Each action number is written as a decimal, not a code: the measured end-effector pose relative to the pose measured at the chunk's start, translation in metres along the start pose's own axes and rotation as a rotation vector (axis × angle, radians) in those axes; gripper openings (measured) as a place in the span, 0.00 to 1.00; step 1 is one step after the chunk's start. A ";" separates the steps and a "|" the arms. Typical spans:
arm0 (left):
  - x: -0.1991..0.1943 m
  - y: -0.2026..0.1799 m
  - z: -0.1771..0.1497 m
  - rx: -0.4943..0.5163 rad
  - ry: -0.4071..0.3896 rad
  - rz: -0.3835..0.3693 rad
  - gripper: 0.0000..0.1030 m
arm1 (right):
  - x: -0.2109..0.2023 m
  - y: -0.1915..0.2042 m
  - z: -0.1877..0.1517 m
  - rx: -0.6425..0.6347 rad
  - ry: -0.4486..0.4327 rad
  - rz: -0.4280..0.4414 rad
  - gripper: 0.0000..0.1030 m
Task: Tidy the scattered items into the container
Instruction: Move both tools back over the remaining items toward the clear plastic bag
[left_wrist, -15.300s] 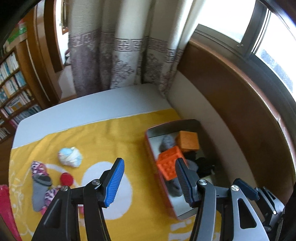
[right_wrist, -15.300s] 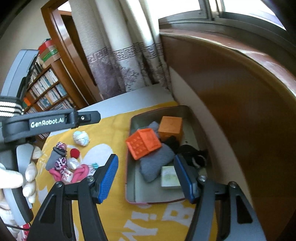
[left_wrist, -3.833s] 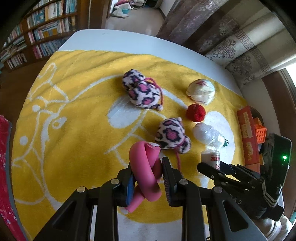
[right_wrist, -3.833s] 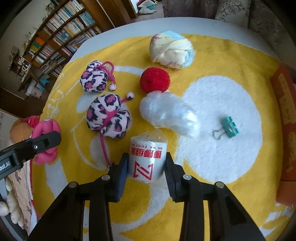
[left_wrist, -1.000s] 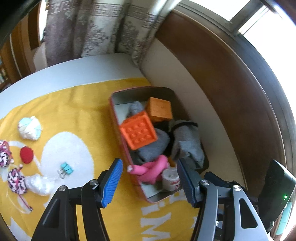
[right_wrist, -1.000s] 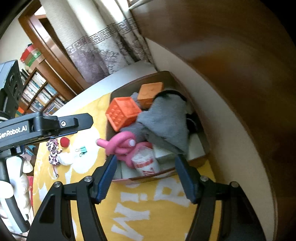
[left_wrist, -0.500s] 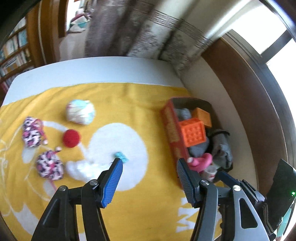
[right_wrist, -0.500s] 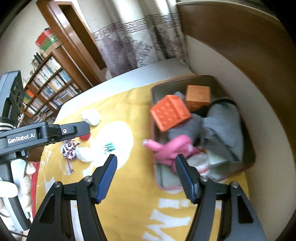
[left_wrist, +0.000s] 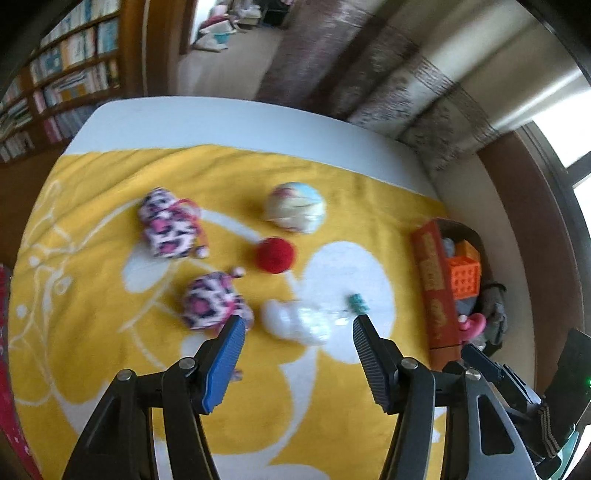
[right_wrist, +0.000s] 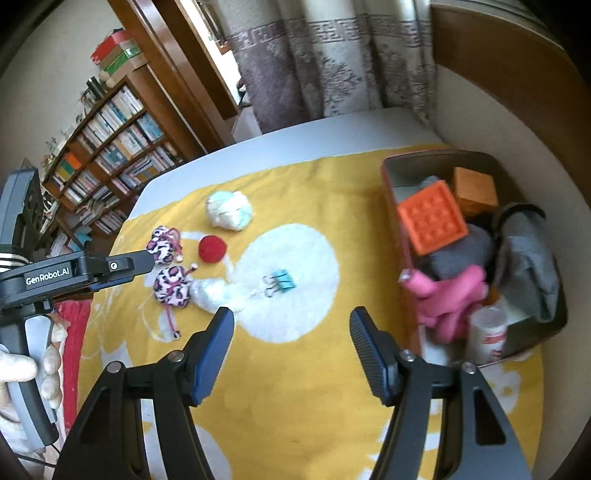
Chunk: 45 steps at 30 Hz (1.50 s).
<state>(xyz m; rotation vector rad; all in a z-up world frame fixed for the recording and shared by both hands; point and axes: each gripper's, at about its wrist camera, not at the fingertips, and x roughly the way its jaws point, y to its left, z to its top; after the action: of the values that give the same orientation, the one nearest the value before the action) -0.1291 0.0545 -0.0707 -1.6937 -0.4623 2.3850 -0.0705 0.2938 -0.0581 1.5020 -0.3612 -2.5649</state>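
Note:
The tin container (right_wrist: 391, 177) stands at the right of the yellow mat, also seen in the left wrist view (left_wrist: 430, 280). It holds orange blocks (right_wrist: 432, 221), grey cloth, a pink toy (right_wrist: 450, 295) and a white roll (right_wrist: 487, 332). On the mat lie two leopard pouches (left_wrist: 168, 229) (left_wrist: 212, 301), a red ball (left_wrist: 276, 254), a pale striped ball (left_wrist: 295, 208), a crumpled clear bag (left_wrist: 295, 323) and a teal binder clip (left_wrist: 358, 303). My left gripper (left_wrist: 295, 339) is open and empty over the clear bag. My right gripper (right_wrist: 291, 332) is open and empty above the mat, left of the tin.
The yellow mat (right_wrist: 295, 387) lies on a grey-white tabletop (left_wrist: 221, 122). Curtains and a wooden wall panel stand behind the tin. Bookshelves (right_wrist: 103, 155) are at the far left. A red cloth (right_wrist: 74, 317) lies at the mat's left edge.
Both grippers released the pink toy and the white roll into the tin and swung left, away from it. The left gripper now hovers over the scattered items.

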 end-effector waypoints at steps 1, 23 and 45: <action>-0.002 0.007 -0.001 -0.007 0.000 0.003 0.61 | 0.003 0.004 0.000 -0.002 0.005 0.002 0.67; 0.003 0.077 -0.001 -0.048 0.049 0.015 0.61 | 0.085 0.082 0.006 -0.104 0.102 0.032 0.67; 0.021 0.097 0.004 -0.043 0.099 0.013 0.61 | 0.149 0.099 0.014 -0.224 0.154 -0.096 0.49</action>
<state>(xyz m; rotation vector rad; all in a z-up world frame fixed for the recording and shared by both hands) -0.1363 -0.0296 -0.1225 -1.8292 -0.4913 2.3025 -0.1550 0.1636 -0.1485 1.6524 0.0171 -2.4401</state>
